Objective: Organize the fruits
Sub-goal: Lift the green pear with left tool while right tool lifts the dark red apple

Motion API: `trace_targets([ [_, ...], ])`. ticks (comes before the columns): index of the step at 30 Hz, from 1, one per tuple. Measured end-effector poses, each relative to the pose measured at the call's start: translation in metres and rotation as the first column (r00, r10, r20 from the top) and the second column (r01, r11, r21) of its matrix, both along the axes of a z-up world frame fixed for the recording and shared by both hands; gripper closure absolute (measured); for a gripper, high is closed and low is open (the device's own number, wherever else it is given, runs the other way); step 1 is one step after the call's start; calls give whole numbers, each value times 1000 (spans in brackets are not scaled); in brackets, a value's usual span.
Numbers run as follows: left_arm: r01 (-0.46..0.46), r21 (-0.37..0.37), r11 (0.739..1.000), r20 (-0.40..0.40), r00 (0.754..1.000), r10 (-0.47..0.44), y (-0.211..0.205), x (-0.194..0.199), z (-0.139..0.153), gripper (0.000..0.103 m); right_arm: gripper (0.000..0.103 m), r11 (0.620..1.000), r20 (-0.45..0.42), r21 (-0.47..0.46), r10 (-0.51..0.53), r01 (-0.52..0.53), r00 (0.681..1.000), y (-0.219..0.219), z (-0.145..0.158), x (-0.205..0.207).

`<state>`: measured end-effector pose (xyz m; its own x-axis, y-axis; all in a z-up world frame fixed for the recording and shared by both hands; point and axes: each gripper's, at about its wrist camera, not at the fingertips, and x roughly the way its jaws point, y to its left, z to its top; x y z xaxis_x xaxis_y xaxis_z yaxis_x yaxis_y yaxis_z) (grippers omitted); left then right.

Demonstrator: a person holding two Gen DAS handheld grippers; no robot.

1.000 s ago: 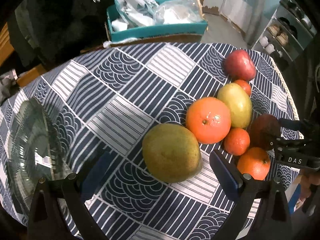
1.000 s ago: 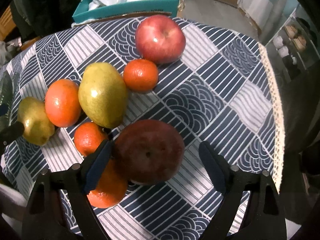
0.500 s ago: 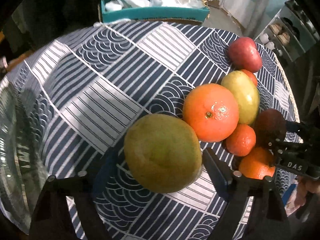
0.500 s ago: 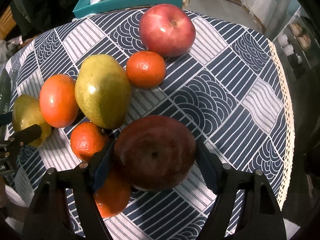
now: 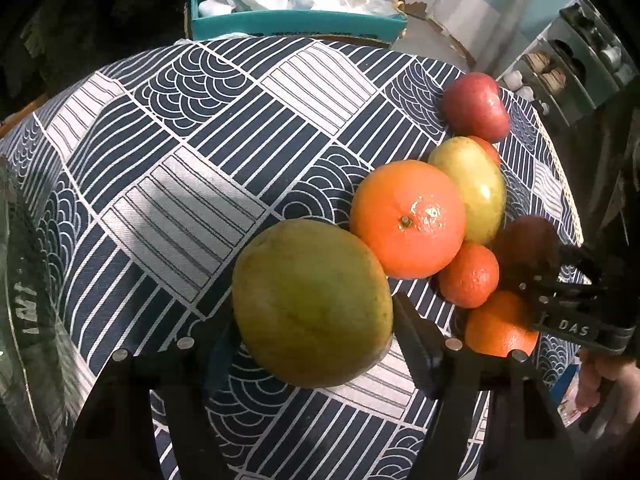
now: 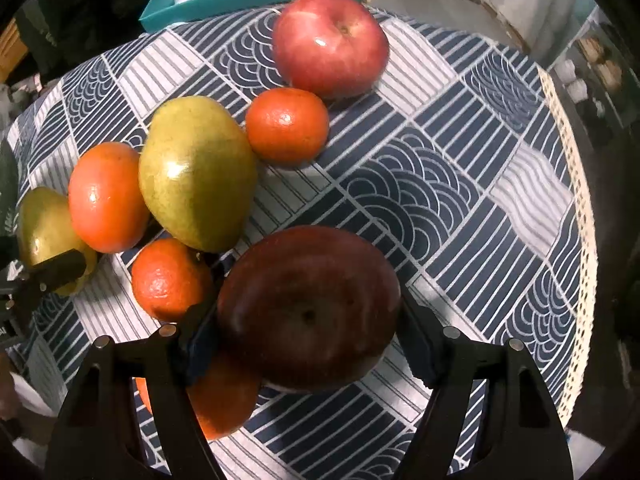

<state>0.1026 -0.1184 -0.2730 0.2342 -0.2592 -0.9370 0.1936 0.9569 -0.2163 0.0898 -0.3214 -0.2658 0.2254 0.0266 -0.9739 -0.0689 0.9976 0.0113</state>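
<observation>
Navy-white patterned tablecloth (image 5: 208,184) filled both frames. Left gripper (image 5: 312,344) closed on round green-yellow fruit (image 5: 312,300), lower centre; right gripper (image 6: 308,344) clamped dark red apple (image 6: 308,308), lower centre.

Fruit packed tight on the table's (image 5: 224,128) right: big orange (image 5: 408,218) touches the green fruit (image 5: 312,304) and pear (image 6: 196,172), small oranges wedged between. Open cloth left of the cluster up to the glass bowl (image 5: 24,300); teal box (image 5: 296,20) blocks the far edge

"DAS" is printed on the right gripper (image 5: 560,276).
</observation>
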Motion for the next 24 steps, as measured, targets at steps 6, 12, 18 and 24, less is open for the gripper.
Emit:
trace_targets([
  [6, 0, 35, 999, 45, 999, -1, 2, -6, 9, 32, 26, 1000, 80, 7, 13, -14, 997, 4, 23, -5],
  [12, -7, 42, 999, 89, 996, 4, 10, -11, 23, 34, 26, 1000, 160, 12, 24, -26, 987, 10, 45, -5],
  [18, -11, 44, 999, 99, 995, 7, 17, -17, 30, 34, 26, 998, 211, 31, 42, -50, 977, 19, 65, -4],
  [24, -25, 52, 998, 148, 989, 17, 21, -23, 48, 34, 26, 996, 270, 35, 72, -84, 960, 31, 86, -10],
])
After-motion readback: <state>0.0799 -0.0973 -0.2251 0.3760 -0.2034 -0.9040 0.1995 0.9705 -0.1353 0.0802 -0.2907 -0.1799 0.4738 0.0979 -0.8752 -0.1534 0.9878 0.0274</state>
